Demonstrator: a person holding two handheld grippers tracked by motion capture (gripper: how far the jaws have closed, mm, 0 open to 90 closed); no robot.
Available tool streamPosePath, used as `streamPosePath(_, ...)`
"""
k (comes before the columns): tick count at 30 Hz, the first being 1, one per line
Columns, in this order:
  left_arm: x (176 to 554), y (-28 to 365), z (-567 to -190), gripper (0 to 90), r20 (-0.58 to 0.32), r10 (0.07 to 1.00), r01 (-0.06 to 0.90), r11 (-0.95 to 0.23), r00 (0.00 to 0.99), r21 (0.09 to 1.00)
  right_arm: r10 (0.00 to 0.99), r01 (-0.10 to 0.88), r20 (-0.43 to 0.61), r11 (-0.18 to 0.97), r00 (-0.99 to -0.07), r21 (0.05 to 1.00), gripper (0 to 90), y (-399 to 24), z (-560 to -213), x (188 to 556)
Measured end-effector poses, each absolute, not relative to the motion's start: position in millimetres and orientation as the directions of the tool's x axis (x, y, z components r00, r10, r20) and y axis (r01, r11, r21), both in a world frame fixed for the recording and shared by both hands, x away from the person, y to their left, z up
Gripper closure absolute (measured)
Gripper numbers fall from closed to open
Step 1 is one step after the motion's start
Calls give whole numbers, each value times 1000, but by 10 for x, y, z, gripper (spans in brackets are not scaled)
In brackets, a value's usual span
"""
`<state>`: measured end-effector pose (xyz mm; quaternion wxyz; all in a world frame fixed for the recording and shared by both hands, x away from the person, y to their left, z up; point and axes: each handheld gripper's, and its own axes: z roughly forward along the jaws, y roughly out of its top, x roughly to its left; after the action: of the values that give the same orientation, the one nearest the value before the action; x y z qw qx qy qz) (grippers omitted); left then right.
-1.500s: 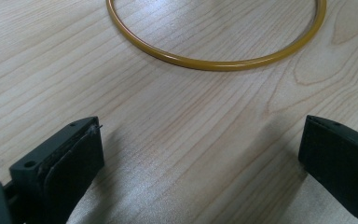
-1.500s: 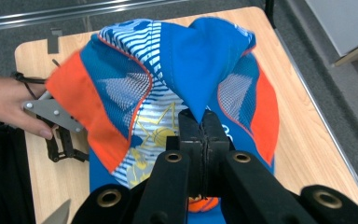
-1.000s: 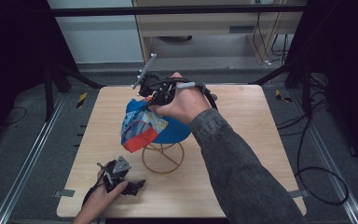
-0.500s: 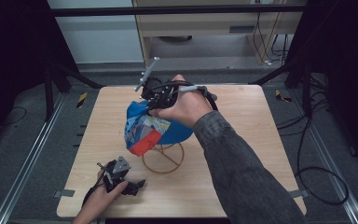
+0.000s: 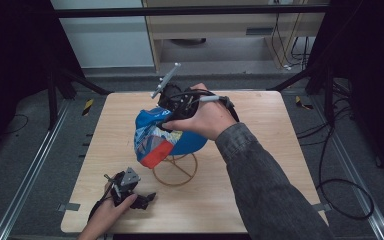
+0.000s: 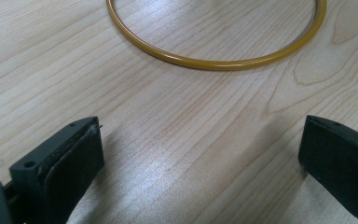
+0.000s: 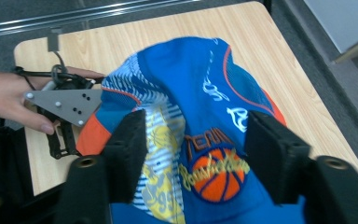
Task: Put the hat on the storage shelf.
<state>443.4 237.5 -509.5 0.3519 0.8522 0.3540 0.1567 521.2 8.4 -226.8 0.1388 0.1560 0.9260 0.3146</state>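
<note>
A blue fabric cap (image 5: 167,135), printed with white stripes, yellow lettering and an orange basketball, is seen above the middle of the pale wood-grained worktop (image 5: 260,150). It is draped over a stand of thin mustard-yellow wire (image 5: 176,169), whose round base ring lies flat on the worktop. The right tongs (image 5: 166,111) are held over the cap's far side; in the right gripper view the two padded black jaws are spread apart (image 7: 193,140), with the cap's printed crown seen between them, and whether the cloth is touched cannot be told. The left tongs (image 5: 142,199) rest low near the worktop's near left corner, jaws wide apart (image 6: 200,154) and grasping nothing, pointed at the glossy ring (image 6: 214,60). Bare wood lies open along the right edge and far corners.
</note>
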Motion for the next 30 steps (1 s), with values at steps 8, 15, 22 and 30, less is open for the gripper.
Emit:
streamPosePath(8, 4434, 2375, -5095, 0, 17, 714, 493, -502, 700, 711, 421, 230, -135, 705, -897, 670, 222, -94, -2287, 5192)
streamPosePath(15, 4434, 2375, -5095, 0, 17, 714, 493, -501, 700, 711, 476, 264, -130, 672, -870, 691, 126, -295, -2318, 5175)
streamPosePath(22, 4434, 2376, -5095, 0, 18, 713, 493, -502, 701, 711, 532, 290, -128, 630, -837, 720, 74, -524, -2318, 5170)
streamPosePath(30, 4434, 2377, -5094, 0, 18, 712, 493, -504, 702, 710, 589, 315, -114, 574, -800, 756, 63, -778, -2342, 5165)
